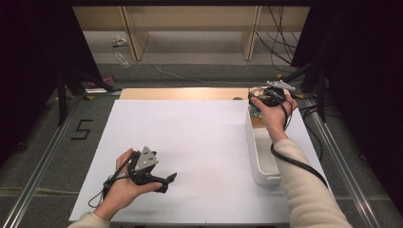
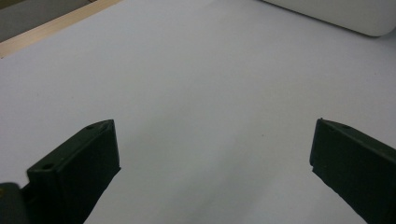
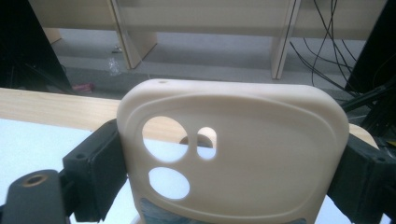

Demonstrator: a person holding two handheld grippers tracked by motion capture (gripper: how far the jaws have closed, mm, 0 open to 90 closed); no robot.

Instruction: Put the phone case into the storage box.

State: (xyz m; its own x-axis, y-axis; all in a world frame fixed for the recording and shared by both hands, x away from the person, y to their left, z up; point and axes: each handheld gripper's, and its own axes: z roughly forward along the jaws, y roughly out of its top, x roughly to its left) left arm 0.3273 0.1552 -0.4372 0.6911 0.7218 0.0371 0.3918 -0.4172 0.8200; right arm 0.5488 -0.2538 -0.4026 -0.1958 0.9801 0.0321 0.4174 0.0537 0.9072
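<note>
So the phone case (image 3: 233,154) is clamped in the right gripper (image 3: 229,172). It's a cream one with three camera holes cut in near one corner, and it stands on end between the two black jaws, which press on its two side edges. The jaws are spread wide, but that's just because the case is wide, so it's a proper grip with nothing slack. From the high view the right gripper (image 1: 266,97) sits at the far right corner of the table (image 1: 190,142), right over the far end of the white bin (image 1: 261,156), and the hand (image 1: 274,114) wraps it from behind. The case itself is mostly hidden by the hand up there, so I can't tell if it touches the bin or hangs just above it.

The bin is a long narrow tub that runs along the right edge of the table, from the far corner back toward the person. I can't see what's in it.

The left gripper (image 1: 168,183) is well apart from all that, down by the near left part of the table, held low in the left hand (image 1: 124,183) and pointing right. Its jaws (image 2: 215,158) are gaping wide with only bare white tabletop between them. A corner of the bin (image 2: 345,16) peeks in at the top of the left gripper view.

Past the far edge there's a strip of bare wood (image 1: 185,93), then the floor with some cables (image 1: 278,38).
</note>
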